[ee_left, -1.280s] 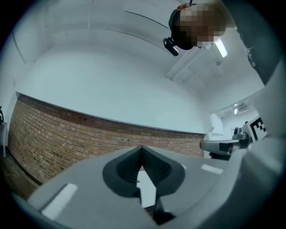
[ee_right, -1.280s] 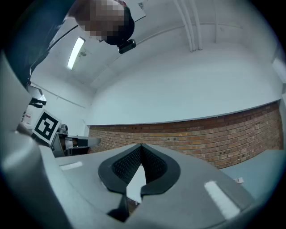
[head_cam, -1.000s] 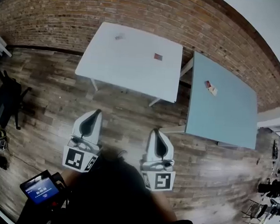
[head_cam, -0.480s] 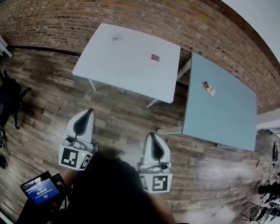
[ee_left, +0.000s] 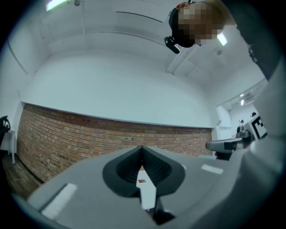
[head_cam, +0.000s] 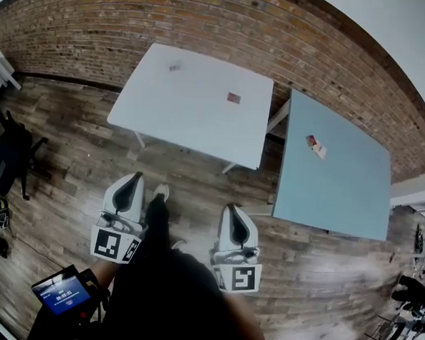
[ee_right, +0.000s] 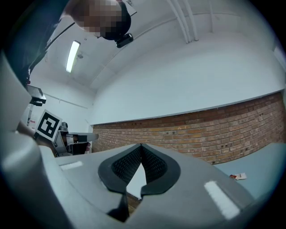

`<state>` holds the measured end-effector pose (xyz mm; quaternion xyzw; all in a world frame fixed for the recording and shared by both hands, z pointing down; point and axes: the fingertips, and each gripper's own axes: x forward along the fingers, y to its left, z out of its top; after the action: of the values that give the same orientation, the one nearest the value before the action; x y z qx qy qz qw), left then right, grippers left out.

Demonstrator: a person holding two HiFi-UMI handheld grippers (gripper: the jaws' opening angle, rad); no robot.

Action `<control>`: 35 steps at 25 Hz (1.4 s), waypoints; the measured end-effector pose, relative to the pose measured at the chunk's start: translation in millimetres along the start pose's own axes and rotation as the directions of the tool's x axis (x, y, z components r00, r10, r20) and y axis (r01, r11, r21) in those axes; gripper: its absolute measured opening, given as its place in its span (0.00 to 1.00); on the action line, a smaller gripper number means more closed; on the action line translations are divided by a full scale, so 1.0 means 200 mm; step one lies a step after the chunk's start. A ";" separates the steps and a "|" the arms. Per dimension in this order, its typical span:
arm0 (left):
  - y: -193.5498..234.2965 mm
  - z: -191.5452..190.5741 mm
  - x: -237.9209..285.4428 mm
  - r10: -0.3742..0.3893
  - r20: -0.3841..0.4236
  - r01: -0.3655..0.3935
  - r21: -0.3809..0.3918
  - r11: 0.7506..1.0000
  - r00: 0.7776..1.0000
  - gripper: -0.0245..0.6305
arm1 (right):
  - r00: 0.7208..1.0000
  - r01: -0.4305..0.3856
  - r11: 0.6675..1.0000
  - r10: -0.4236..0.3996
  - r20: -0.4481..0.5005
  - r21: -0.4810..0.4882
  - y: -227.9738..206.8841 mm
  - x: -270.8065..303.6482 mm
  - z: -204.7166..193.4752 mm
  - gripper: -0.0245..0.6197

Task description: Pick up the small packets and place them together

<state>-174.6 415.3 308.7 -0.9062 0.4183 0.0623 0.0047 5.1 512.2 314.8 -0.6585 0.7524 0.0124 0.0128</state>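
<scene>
Both grippers are empty with the jaws pressed together, which makes sense: the person is standing on the floor well short of both tables, so nothing's in reach yet. The left gripper (head_cam: 134, 179) and right gripper (head_cam: 232, 210) just point ahead at the tables.

The packets are scattered. On the white table (head_cam: 165, 120), a pale packet (head_cam: 175, 66) sits by the far edge and a red packet (head_cam: 233, 98) is nearer the right edge. A pair (head_cam: 315, 146) lies close together near the blue table's (head_cam: 340, 188) far left corner, and my guess is that's the gathering spot.

All of them are too tiny to read. A leg (head_cam: 157, 223) hides some floor between the grippers.
</scene>
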 end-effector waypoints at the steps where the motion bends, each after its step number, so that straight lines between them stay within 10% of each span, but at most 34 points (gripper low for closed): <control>1: 0.00 -0.01 0.03 -0.013 0.000 0.013 0.001 1.000 1.000 0.04 | 1.000 0.011 1.000 -0.011 -0.002 -0.001 -0.02 0.02 -0.01 0.04; 27: 0.73 -0.21 1.48 -0.142 -0.043 0.138 -0.099 0.986 0.989 0.04 | 0.974 0.180 0.984 -0.179 -0.140 -0.001 -0.53 1.32 -0.16 0.04; 35: 0.73 -0.29 1.66 -0.174 -0.086 0.165 -0.099 0.981 0.981 0.04 | 0.983 0.098 0.995 -0.094 -0.158 0.018 -0.61 1.50 -0.20 0.04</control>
<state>-66.9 65.6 335.0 -0.9397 0.3361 0.0381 -0.0514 86.4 198.0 343.9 -0.6929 0.7184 -0.0497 -0.0373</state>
